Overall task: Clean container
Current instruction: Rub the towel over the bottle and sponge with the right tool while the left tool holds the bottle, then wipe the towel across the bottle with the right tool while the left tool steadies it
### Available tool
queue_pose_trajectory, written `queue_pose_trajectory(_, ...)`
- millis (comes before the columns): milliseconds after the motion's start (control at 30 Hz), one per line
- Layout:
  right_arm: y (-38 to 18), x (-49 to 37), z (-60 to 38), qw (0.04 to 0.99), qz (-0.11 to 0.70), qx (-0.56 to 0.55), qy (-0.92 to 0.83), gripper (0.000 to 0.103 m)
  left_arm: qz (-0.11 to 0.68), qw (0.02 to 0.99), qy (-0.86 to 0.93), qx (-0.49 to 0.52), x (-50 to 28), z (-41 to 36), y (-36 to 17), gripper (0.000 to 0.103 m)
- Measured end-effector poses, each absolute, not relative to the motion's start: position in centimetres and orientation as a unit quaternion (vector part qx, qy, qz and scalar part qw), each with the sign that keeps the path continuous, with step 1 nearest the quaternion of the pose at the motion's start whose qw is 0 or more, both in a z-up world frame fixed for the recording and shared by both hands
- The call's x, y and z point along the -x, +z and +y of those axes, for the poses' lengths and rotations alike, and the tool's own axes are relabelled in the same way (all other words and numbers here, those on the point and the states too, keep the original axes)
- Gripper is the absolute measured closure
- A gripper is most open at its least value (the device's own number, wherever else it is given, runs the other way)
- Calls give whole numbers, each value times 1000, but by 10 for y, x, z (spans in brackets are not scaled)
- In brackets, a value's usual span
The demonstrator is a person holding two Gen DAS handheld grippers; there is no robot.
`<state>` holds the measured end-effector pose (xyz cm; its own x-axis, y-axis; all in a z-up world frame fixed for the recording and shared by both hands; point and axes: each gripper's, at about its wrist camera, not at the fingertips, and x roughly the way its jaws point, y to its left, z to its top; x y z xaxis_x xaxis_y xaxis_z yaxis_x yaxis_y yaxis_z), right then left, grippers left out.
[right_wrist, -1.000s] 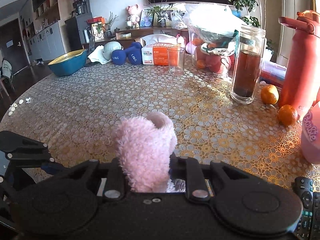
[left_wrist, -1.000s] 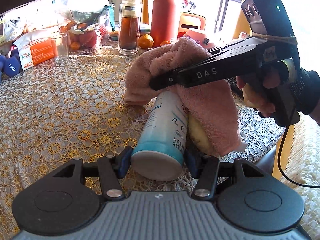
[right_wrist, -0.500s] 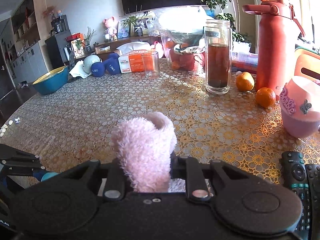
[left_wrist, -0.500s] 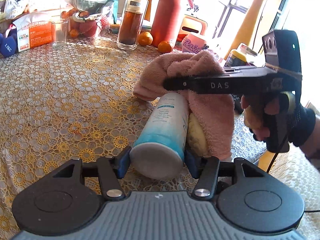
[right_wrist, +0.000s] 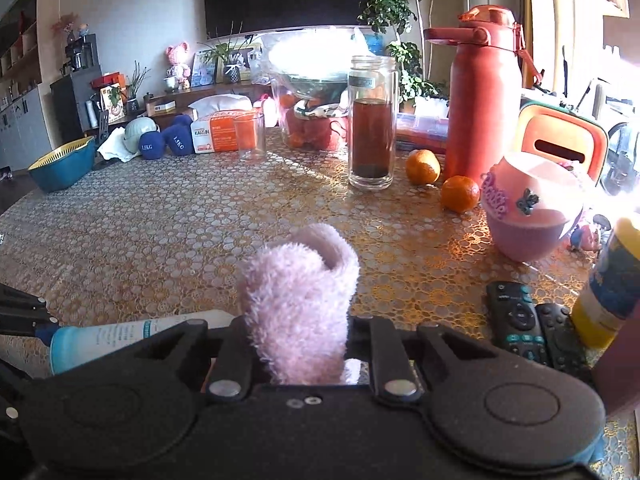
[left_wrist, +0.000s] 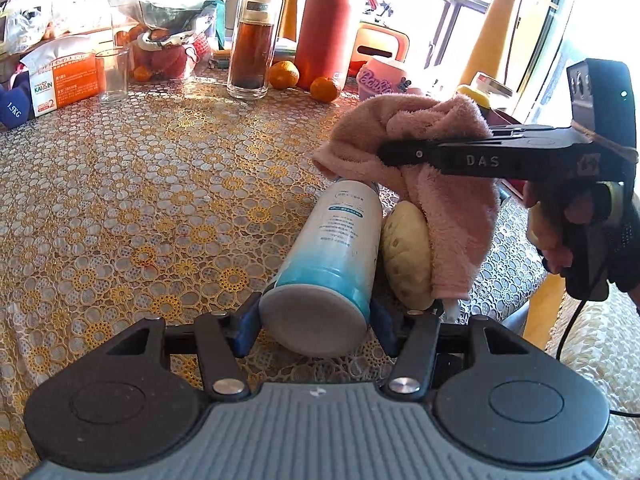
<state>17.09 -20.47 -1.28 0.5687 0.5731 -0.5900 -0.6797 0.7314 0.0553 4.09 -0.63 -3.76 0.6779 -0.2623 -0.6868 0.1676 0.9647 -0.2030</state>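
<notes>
Container (left_wrist: 332, 248), a blue-and-white cylinder low in the frame's centre, is clamped at its base by the left gripper (left_wrist: 316, 322); likely light, smooth and slippery, best held near the base as here. Right gripper (right_wrist: 300, 356) pinches a soft pink towel (left_wrist: 432, 168) over its far end. Its contents can't be seen; the glass jar (left_wrist: 254, 46), upper centre, holds dark liquid

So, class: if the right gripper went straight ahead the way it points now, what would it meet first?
The right gripper, shut on the pink cloth, faces bare tablecloth. The tea jar probably stands nearest that line, though depth is unclear.
</notes>
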Motion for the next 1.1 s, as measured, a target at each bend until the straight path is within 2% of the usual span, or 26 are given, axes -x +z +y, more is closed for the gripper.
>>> queue_pose_trajectory(367,38,-109,-181,815,229,87,524,87,382,917,-112,29,-40,-14,-36,47)
queue_pose_trajectory(633,16,-98,-155,773,268,117,563,87,382,917,-110,22,-39,-15,-35,47)
queue_pose_trajectory(1100,-6,-135,-162,806,292,122,500,86,387,915,-110,18,-39,-15,-38,47)
